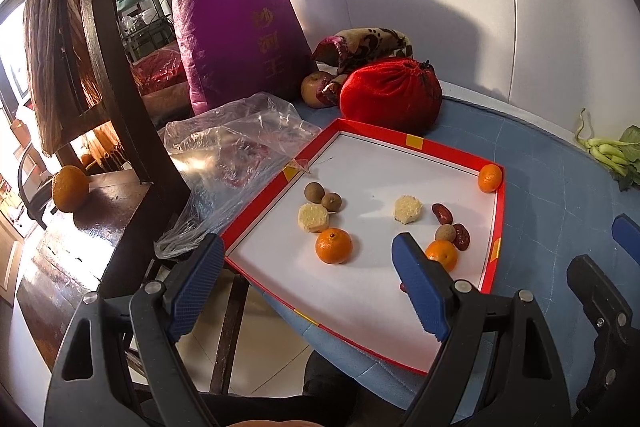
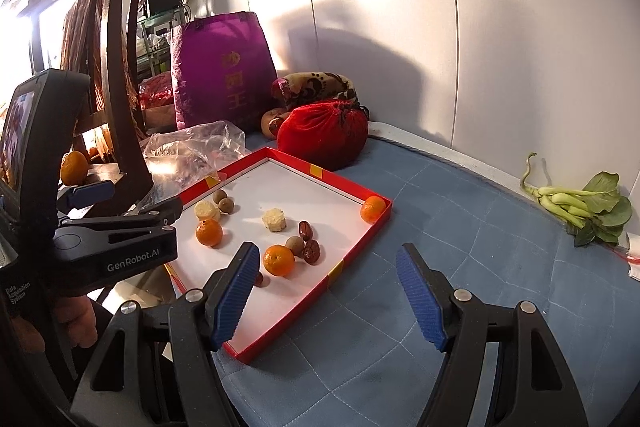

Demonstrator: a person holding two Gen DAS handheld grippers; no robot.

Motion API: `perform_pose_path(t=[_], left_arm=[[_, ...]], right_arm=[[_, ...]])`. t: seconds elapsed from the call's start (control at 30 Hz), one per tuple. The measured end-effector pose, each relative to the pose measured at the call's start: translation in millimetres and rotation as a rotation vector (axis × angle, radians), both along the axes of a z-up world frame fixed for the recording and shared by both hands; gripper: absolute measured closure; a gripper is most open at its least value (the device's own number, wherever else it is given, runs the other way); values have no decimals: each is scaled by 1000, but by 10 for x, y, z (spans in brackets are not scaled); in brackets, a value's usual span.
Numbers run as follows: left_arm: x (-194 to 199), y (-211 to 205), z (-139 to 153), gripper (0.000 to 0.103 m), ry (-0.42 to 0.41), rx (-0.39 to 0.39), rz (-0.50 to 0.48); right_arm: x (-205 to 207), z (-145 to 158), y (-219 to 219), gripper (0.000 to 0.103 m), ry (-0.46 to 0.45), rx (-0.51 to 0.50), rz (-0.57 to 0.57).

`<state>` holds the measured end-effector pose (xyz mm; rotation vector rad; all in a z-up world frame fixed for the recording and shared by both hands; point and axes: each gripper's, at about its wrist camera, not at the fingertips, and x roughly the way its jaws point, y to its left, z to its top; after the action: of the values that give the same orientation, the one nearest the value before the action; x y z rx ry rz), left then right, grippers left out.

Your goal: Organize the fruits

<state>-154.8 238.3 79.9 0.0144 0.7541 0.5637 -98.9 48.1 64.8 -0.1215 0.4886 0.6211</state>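
Observation:
A shallow red-rimmed white tray [image 1: 448, 148] [image 2: 348, 183] lies on the blue table. In it are three mandarins, one in the far corner [image 1: 490, 177] [image 2: 373, 209], one left of centre [image 1: 333, 245] [image 2: 209, 232] and one near the front [image 1: 442, 254] [image 2: 279, 259]. There are also brown longans [image 1: 314, 192], two pale cake-like pieces [image 1: 407, 209] [image 1: 313, 217] and red dates [image 1: 442, 213]. My left gripper [image 1: 308, 287] is open and empty above the tray's near side. My right gripper [image 2: 328, 295] is open and empty over the tray's right edge.
A red velvet pouch [image 1: 390, 95], a purple bag [image 1: 240, 35], a patterned cloth and a clear plastic bag [image 1: 232, 155] crowd the tray's far and left sides. A wooden chair [image 1: 104, 131] with an orange [image 1: 70, 188] on its seat stands left. Greens [image 2: 580, 207] lie at the right.

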Motion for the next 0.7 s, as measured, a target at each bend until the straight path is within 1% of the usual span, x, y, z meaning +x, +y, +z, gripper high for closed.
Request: perform_pose_path(t=[0.2, 0.7], left_arm=[[6, 49, -5, 17, 0, -9, 7], [21, 51, -13, 17, 8, -32, 8]], right_arm=[[18, 26, 43, 31, -1, 20, -2], [3, 18, 28, 31, -3, 10, -2]])
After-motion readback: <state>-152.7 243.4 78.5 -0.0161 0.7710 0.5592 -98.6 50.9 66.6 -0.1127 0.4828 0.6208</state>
